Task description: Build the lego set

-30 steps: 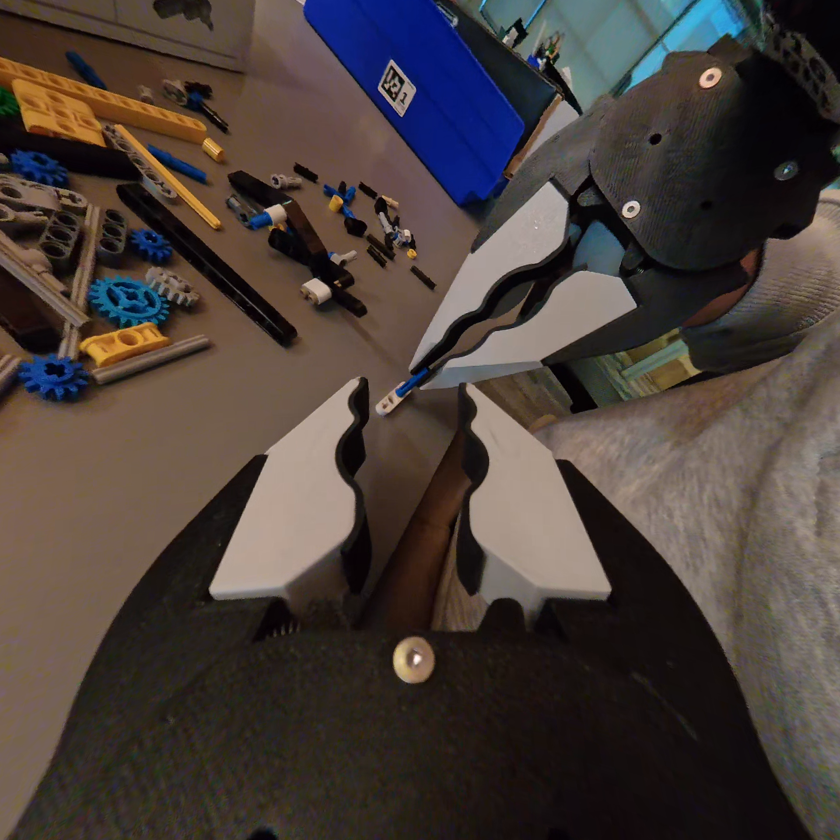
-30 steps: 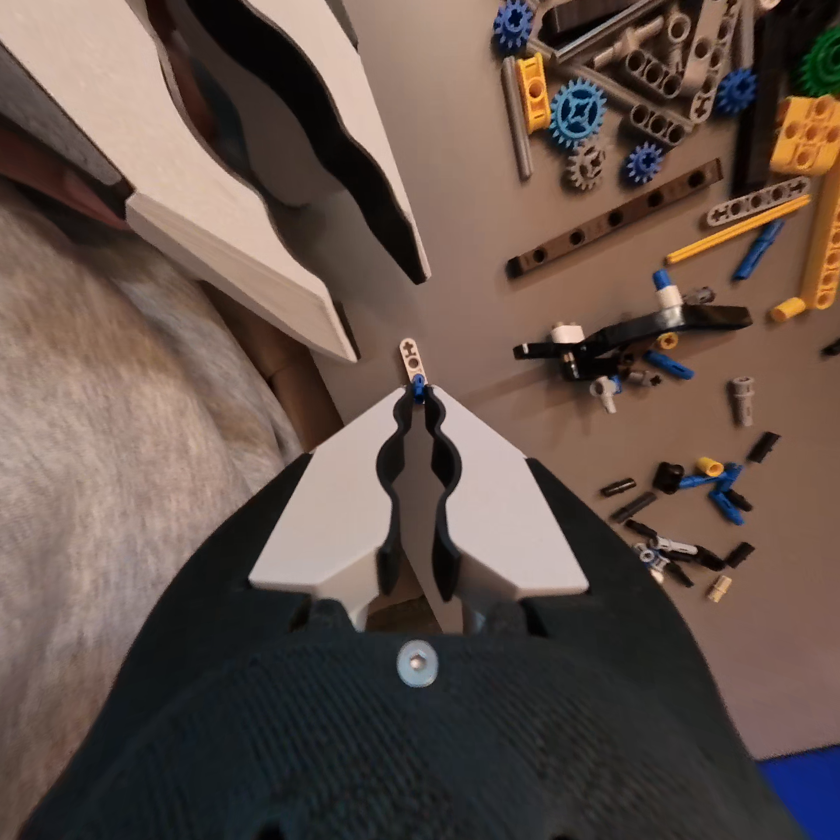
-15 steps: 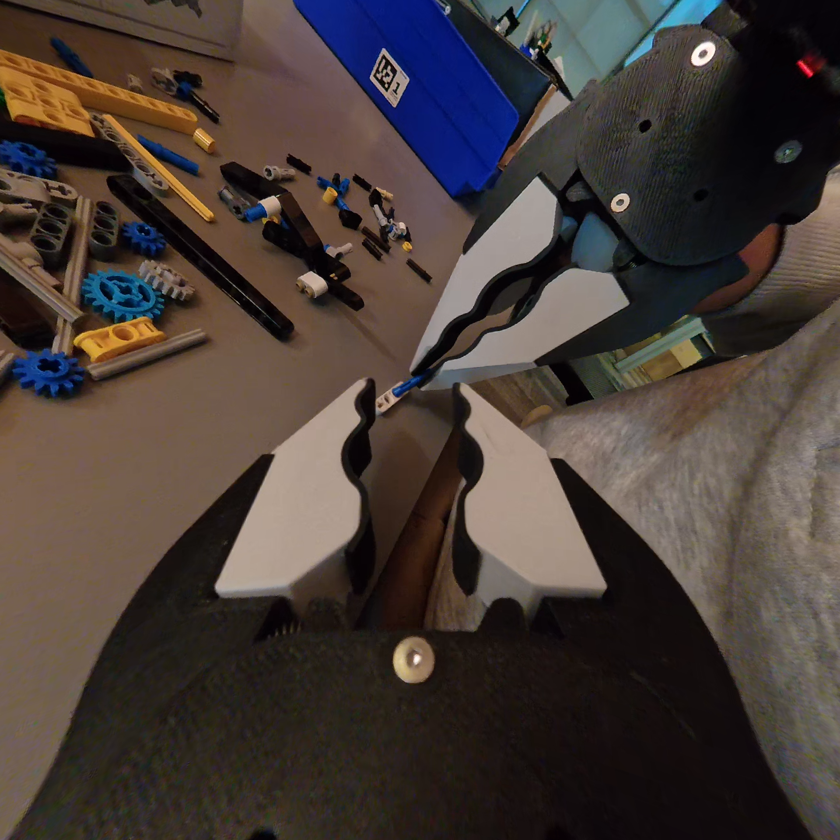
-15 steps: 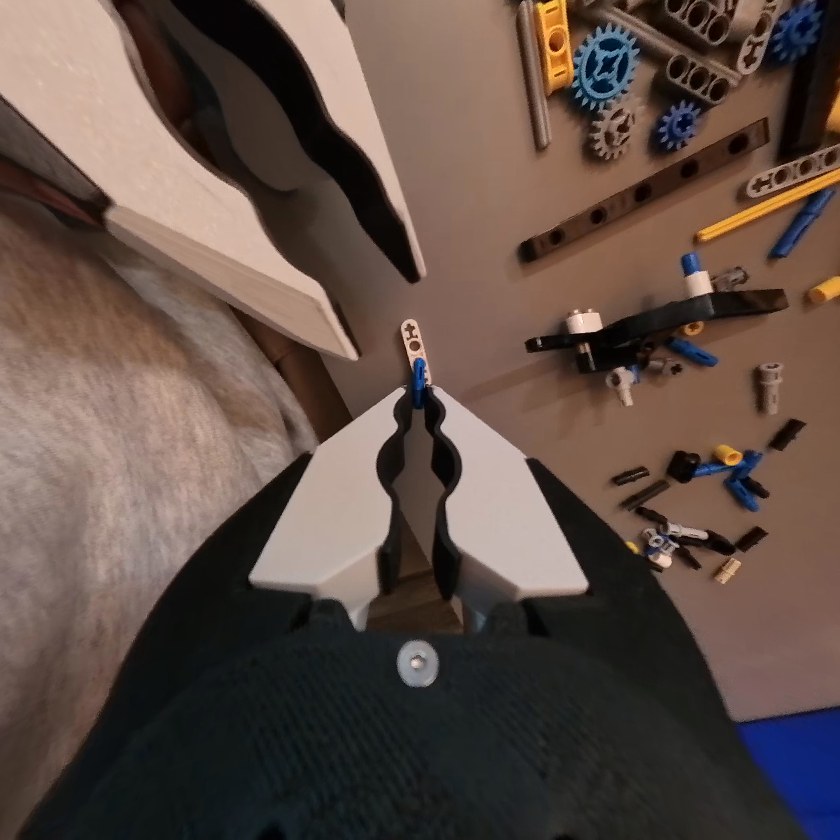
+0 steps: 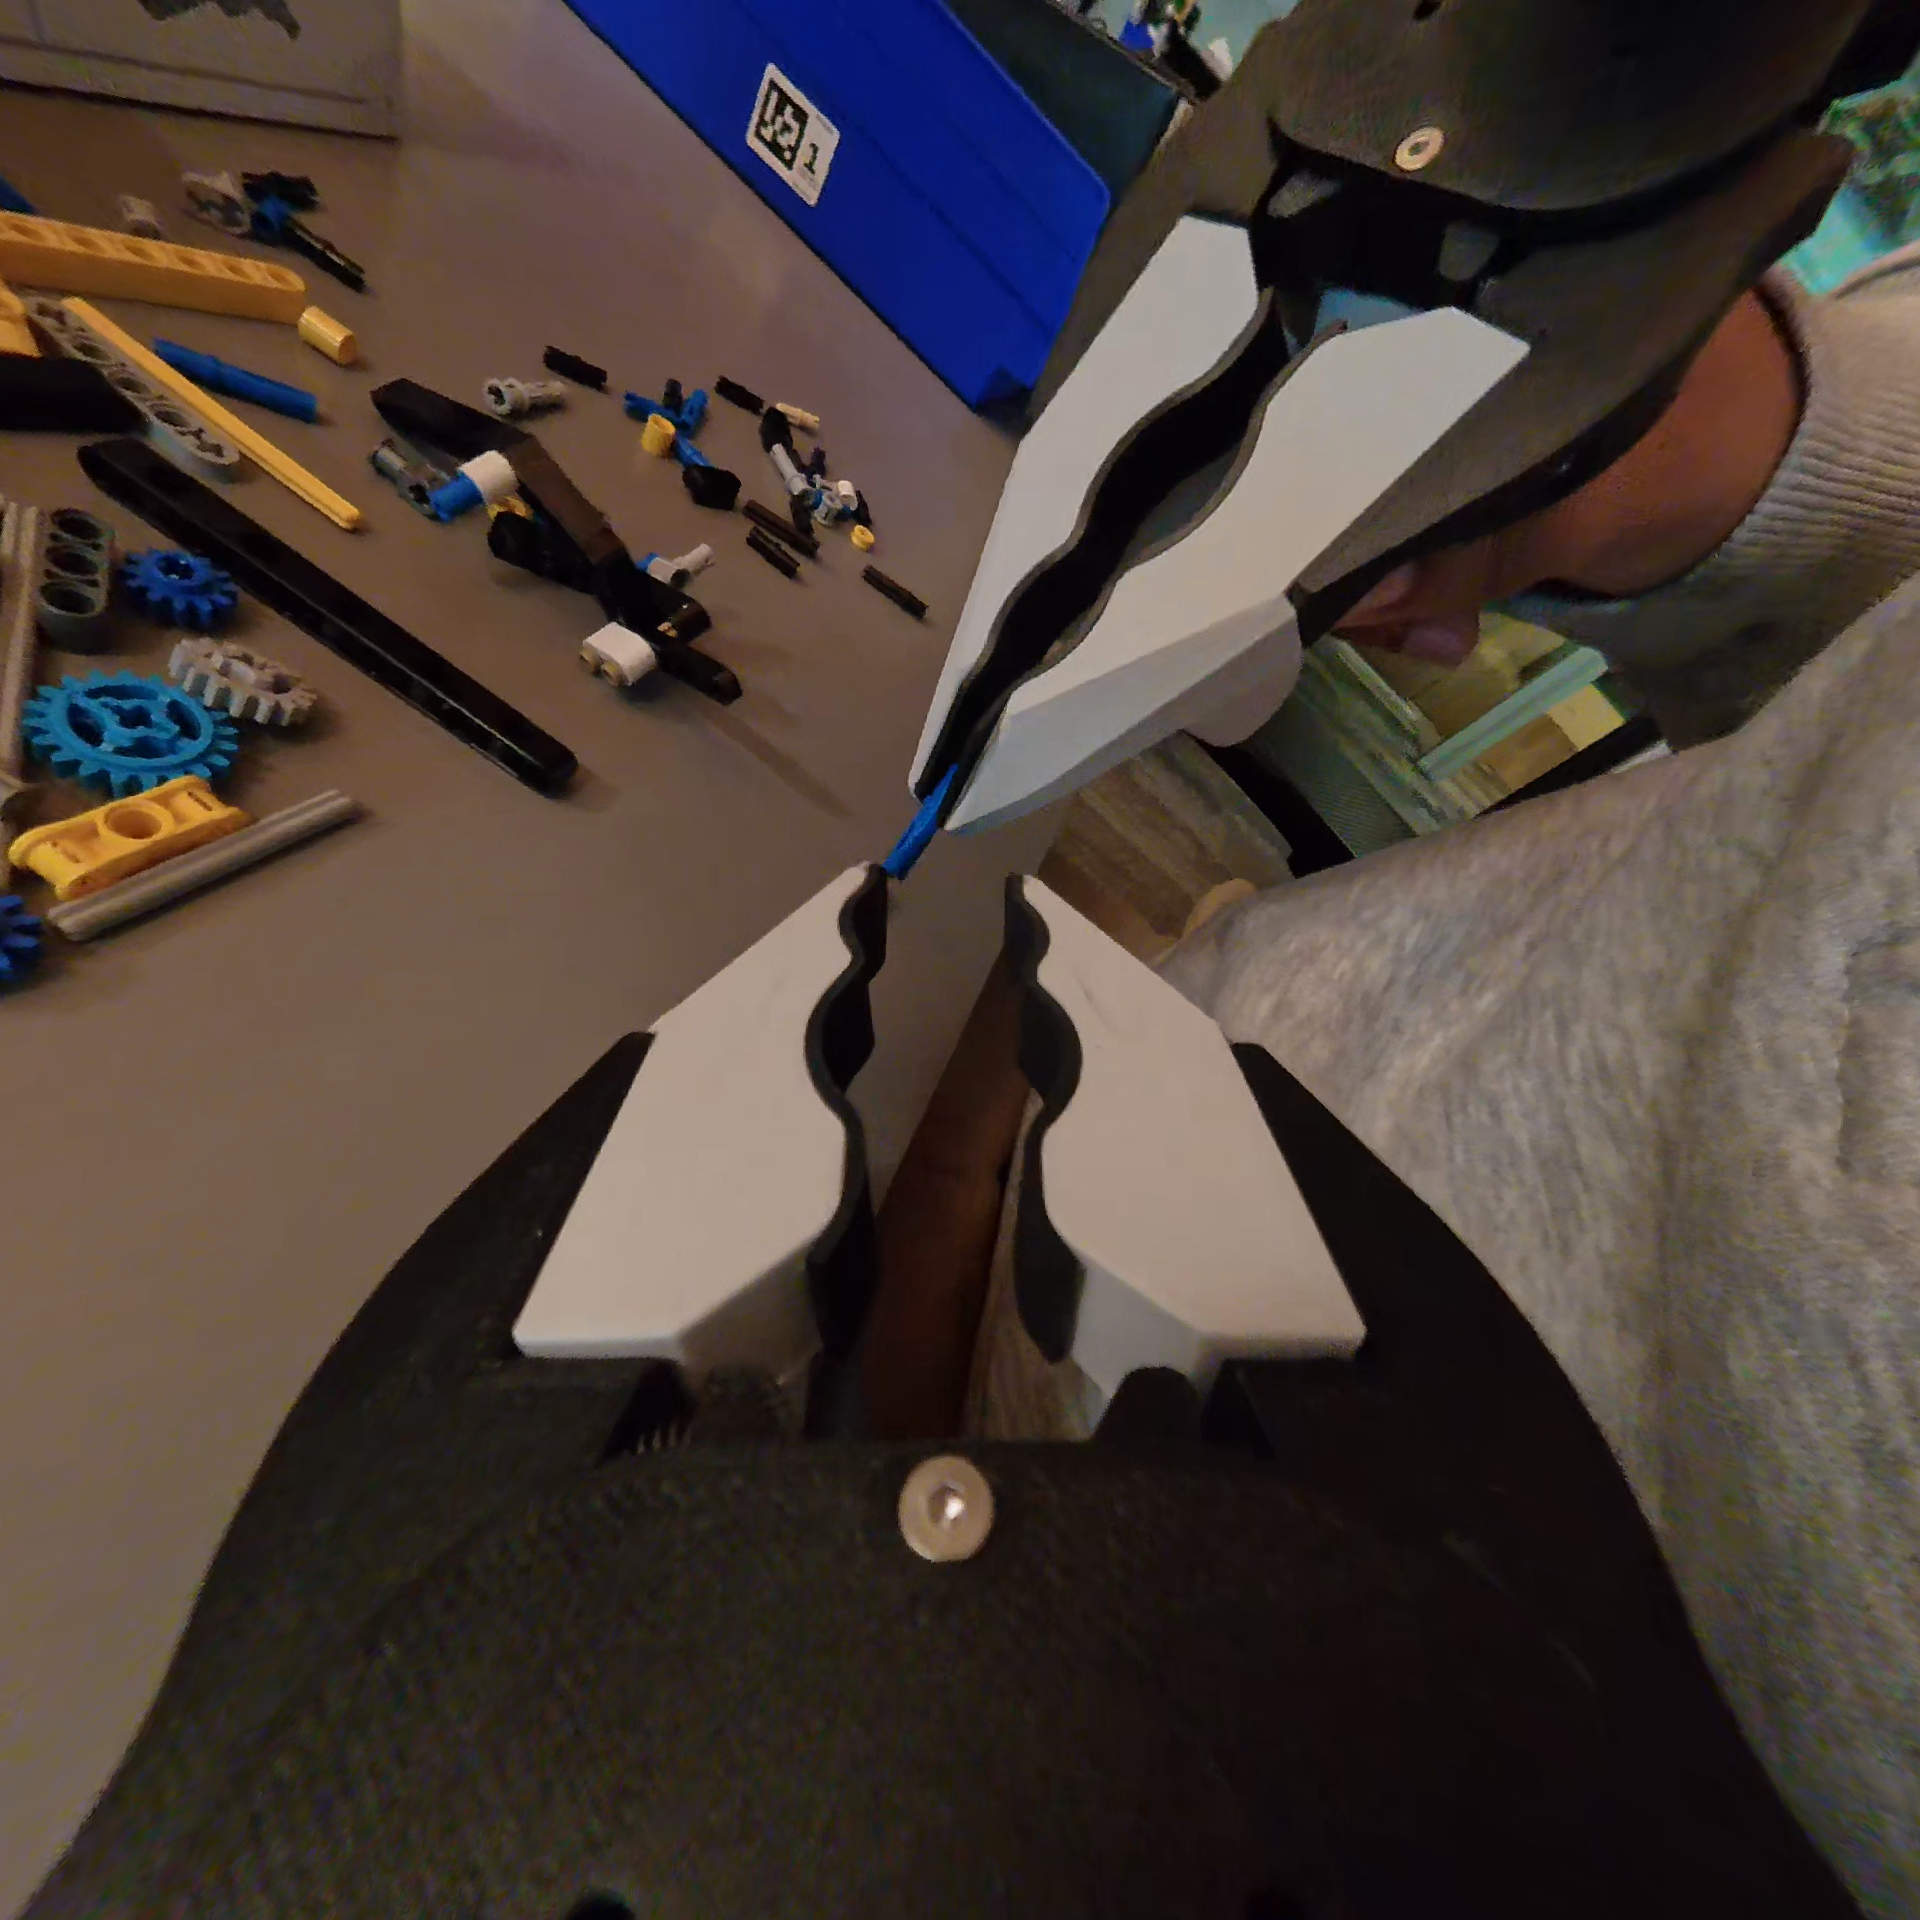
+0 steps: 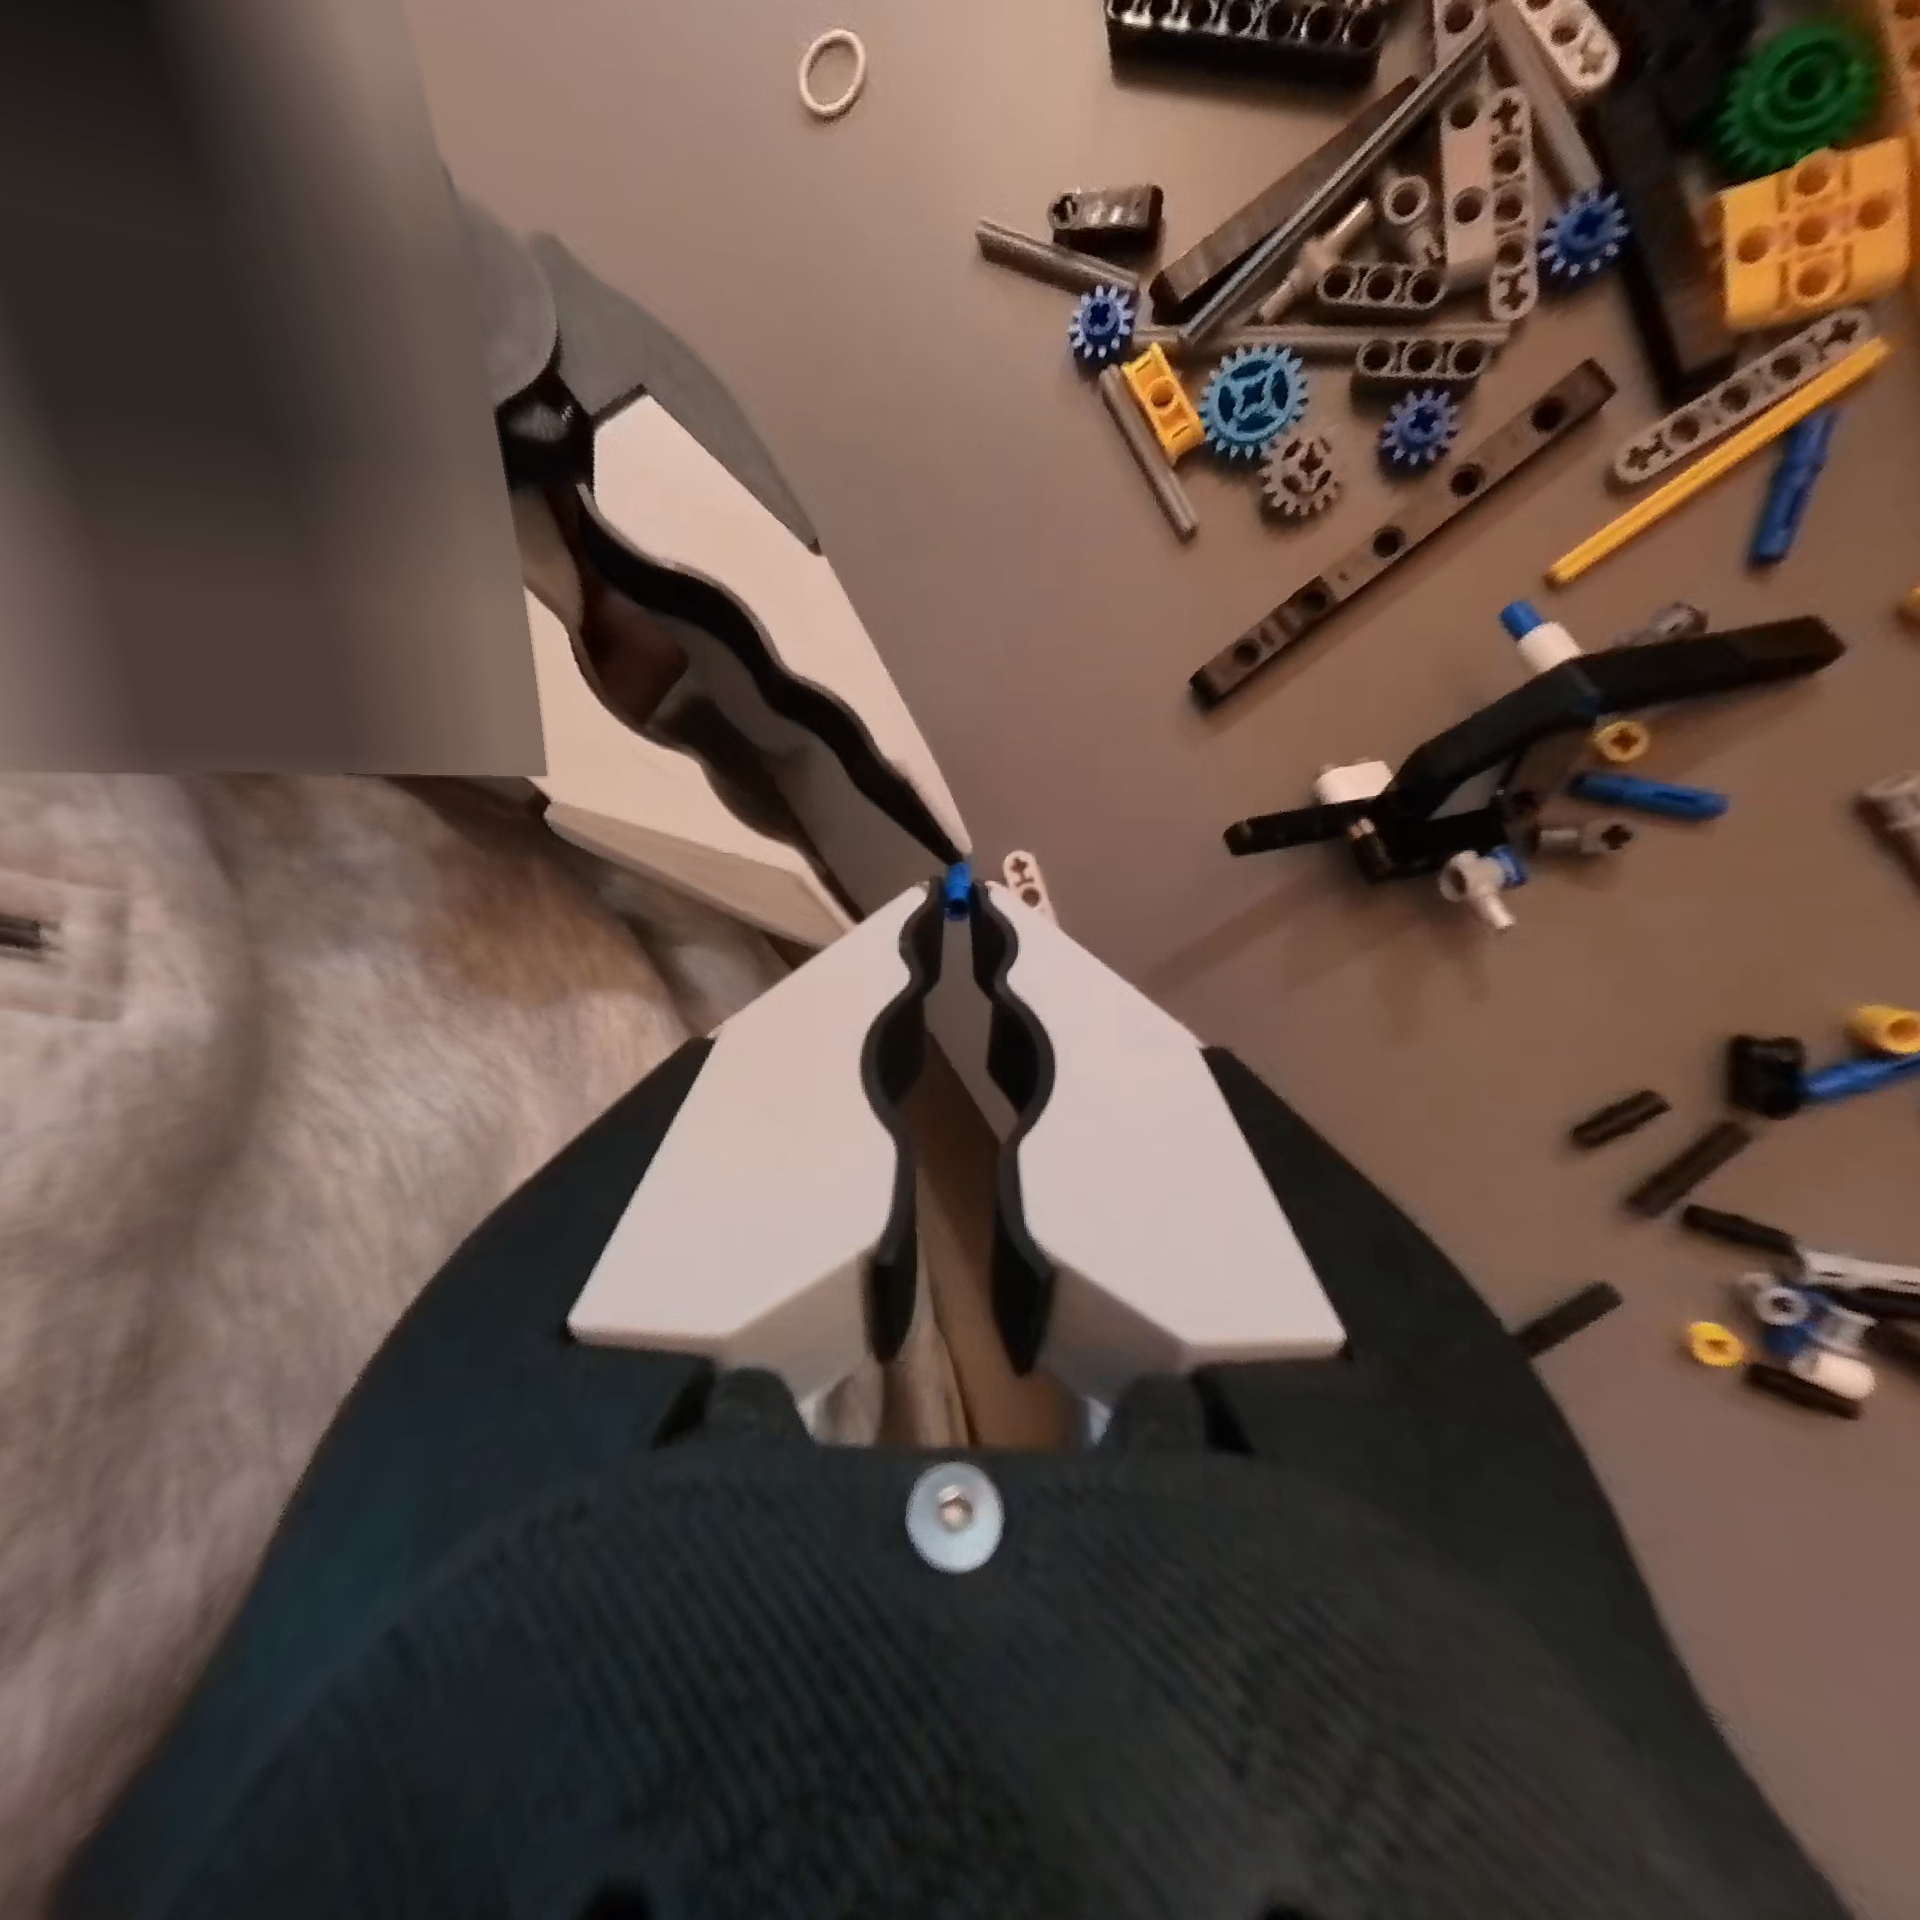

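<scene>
Right gripper (image 6: 958, 906) clamped on a blue pin (image 6: 956, 896), small white link (image 6: 1027, 879) just beyond its tips. Left gripper (image 5: 943, 891) parted, one fingertip (image 5: 868, 885) touching the pin. Best closed gently and squarely.

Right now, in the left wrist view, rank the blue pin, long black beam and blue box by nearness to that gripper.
1. blue pin, just ahead, centre.
2. long black beam, ahead left.
3. blue box, far back.
</scene>
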Tool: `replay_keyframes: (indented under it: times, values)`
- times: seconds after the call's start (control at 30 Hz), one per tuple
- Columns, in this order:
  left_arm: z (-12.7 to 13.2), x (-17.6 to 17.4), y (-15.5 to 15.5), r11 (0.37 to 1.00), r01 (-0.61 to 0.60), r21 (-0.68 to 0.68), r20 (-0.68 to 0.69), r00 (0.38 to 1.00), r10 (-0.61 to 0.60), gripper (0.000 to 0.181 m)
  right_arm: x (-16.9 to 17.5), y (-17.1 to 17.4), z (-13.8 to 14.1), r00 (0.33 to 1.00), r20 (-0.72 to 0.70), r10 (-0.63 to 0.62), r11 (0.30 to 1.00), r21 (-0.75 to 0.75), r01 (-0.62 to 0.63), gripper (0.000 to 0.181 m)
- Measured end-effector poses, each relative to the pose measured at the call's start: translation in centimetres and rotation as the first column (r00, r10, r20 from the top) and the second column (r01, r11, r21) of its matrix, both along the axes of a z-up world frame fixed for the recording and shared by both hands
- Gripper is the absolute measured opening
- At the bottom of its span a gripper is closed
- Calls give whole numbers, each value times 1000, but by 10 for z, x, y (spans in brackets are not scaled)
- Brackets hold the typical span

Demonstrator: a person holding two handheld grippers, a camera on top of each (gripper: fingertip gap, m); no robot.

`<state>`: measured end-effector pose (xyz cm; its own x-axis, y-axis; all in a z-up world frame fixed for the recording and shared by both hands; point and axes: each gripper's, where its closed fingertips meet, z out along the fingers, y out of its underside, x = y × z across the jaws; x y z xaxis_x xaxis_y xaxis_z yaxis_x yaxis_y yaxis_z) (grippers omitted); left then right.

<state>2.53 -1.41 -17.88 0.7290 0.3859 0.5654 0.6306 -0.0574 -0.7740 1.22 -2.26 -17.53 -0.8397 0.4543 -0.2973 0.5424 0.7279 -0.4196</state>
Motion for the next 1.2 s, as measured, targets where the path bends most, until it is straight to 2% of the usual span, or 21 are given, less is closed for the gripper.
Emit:
replay_keyframes:
  times: [0.17,0.27,0.5,0.67,1.2]
  values:
    - [-3,8,7,999,43,-26,-10,999,-44,25,4,4,-2,1000,0,-8,1000,-8,8,3]
    - [-3,5,5,999,22,-30,-7,1000,-23,22,0,7,-5,999,-40,-6,1000,10,7,3]
    - [-8,0,1,1000,1,-31,33,999,0,21,-4,17,-22,976,-178,129,974,207,-91,3]
    - [-16,3,4,996,16,-84,29,999,-14,12,-3,16,-25,972,-176,156,966,230,-114,3]
    - [-14,2,3,999,21,-50,50,999,-18,13,-1,14,-30,968,-135,210,935,318,-158,3]
